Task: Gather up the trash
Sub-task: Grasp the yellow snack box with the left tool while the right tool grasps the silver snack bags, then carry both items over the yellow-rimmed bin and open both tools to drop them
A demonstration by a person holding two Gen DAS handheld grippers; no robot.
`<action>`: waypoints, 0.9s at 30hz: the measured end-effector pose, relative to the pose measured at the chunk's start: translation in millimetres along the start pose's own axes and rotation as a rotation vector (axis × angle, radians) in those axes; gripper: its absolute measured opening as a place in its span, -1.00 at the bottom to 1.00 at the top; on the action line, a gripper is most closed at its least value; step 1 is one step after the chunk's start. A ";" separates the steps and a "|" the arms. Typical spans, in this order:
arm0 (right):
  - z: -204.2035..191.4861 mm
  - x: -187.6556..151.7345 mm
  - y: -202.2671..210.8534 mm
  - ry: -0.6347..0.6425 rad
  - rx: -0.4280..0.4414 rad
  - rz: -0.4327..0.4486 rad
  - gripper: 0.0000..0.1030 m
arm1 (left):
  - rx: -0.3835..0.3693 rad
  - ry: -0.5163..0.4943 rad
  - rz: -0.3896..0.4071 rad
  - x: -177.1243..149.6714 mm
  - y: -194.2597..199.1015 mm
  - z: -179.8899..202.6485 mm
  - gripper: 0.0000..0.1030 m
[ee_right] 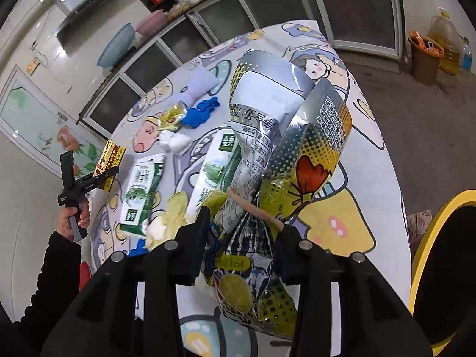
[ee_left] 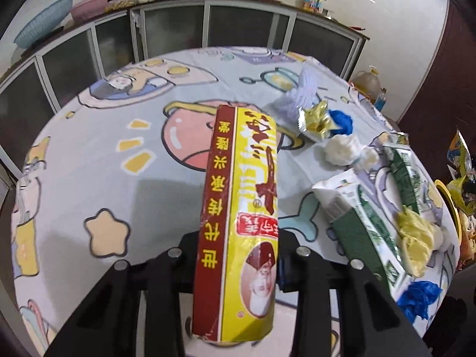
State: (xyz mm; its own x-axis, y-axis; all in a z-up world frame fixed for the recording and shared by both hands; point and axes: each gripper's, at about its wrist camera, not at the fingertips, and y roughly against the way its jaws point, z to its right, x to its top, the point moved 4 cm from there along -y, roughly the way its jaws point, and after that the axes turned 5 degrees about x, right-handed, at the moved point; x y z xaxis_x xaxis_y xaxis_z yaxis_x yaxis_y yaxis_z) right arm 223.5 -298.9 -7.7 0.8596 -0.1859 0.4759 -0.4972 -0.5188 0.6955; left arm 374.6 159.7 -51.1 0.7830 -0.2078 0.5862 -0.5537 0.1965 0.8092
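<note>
My left gripper (ee_left: 238, 255) is shut on a long yellow and red box (ee_left: 241, 208) and holds it above the round table (ee_left: 119, 119). The same box (ee_right: 108, 163) shows in the right wrist view with the left gripper (ee_right: 89, 180) on it. My right gripper (ee_right: 242, 238) is shut on a crumpled silver and yellow snack bag (ee_right: 282, 154), held over the table's right side. On the table lie green and white cartons (ee_left: 366, 223), white tissue wads (ee_left: 342, 148), a gold wrapper (ee_left: 315, 119), blue gloves (ee_left: 342, 122) and a yellow crumpled wad (ee_left: 415, 238).
A yellow-rimmed black bin (ee_right: 428, 255) stands at the right of the table. Low glass-door cabinets (ee_left: 178, 29) line the wall behind, with basins (ee_left: 44, 29) on top. An oil jug (ee_right: 446, 44) and a brown basket (ee_right: 424, 59) stand on the floor.
</note>
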 end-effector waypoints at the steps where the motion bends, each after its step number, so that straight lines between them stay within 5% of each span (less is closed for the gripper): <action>1: 1.2 -1.4 3.3 -0.006 0.007 0.004 -0.27 | -0.001 0.003 0.006 -1.4 5.6 0.4 -0.37; 12: 55.0 -16.5 68.9 -0.110 -0.062 0.168 -0.26 | -0.091 -0.066 0.115 10.3 60.3 83.5 -0.36; 27: 186.1 -79.7 174.0 -0.319 -0.302 0.359 -0.23 | -0.471 -0.454 0.116 36.4 45.4 384.1 -0.36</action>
State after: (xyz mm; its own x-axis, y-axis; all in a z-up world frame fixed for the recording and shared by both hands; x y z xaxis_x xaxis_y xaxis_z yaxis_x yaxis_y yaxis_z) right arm 90.3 -529.7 -24.8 0.6003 -0.5739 0.5569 -0.7358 -0.1234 0.6659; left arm 269.1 -207.0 21.9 0.4719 -0.5230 0.7097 -0.3633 0.6181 0.6971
